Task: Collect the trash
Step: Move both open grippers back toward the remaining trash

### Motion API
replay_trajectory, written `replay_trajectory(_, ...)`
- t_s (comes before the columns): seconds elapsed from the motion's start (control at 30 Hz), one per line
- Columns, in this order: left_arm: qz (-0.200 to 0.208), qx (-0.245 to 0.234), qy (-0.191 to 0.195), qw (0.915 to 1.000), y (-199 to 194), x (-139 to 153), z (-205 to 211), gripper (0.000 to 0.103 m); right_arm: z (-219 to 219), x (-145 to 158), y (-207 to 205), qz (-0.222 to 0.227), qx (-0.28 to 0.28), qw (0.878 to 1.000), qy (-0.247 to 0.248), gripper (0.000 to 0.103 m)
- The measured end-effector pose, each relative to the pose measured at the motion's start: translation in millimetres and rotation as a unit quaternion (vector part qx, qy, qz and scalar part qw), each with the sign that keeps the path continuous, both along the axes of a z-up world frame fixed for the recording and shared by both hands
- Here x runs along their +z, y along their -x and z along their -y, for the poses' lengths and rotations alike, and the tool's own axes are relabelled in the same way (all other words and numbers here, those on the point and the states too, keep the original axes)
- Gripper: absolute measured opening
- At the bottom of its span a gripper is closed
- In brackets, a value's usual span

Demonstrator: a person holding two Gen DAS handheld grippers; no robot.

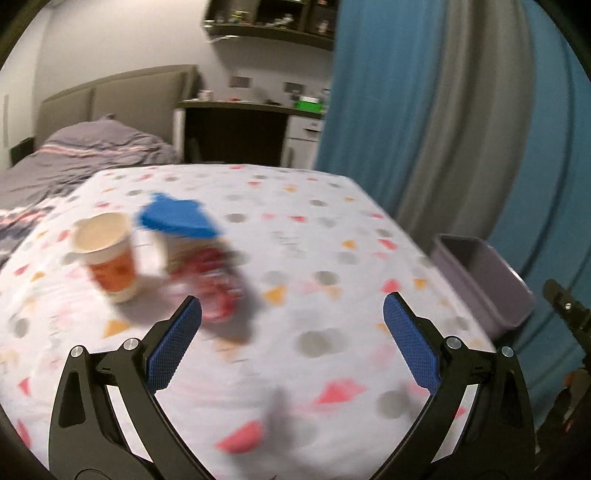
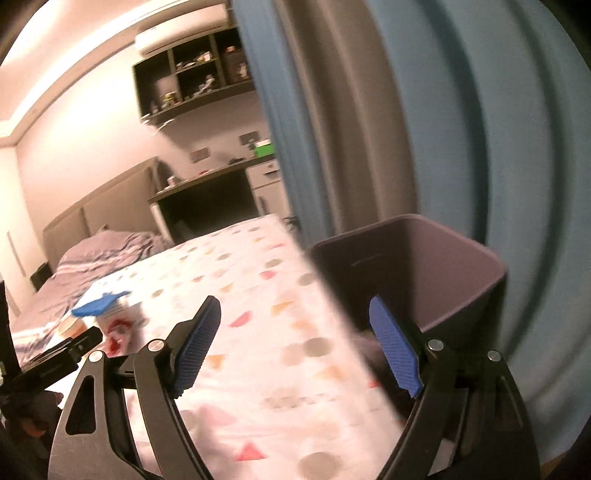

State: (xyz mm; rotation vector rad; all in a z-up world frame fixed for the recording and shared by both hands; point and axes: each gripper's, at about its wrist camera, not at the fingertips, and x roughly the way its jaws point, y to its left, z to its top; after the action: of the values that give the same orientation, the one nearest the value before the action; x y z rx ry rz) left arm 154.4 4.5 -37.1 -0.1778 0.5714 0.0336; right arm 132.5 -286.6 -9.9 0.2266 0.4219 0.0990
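On the patterned tablecloth (image 1: 295, 229) stand an orange-and-white paper cup (image 1: 109, 254), a blue lid or cloth (image 1: 177, 218) and a red-and-white crumpled wrapper (image 1: 214, 284), all blurred. My left gripper (image 1: 291, 314) is open and empty, just near of the wrapper. A purple bin (image 2: 424, 273) stands off the table's right edge; it also shows in the left wrist view (image 1: 484, 277). My right gripper (image 2: 295, 321) is open and empty, over the table edge beside the bin. The trash also shows in the right wrist view (image 2: 107, 314).
Blue and grey curtains (image 1: 461, 110) hang behind the bin. A bed (image 1: 74, 155) lies beyond the table's left side. A dark desk (image 1: 236, 129) and wall shelves (image 1: 273, 22) are at the back.
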Motion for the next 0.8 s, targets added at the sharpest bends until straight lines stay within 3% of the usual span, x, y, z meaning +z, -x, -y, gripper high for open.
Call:
replay_trajectory(0.37, 0.002, 0.091, 0.018, 0.9957, 42, -4, -96, 0.097, -97, 1, -5, -0.009, 0.103, 0.994, 0.026, 0.080)
replay_trajectory(0.8, -0.020, 0.098, 0.021, 0.9948, 30, -19, -140, 0.097, -175, -11, -24, -0.036, 0.167, 0.984, 0.048, 0.080)
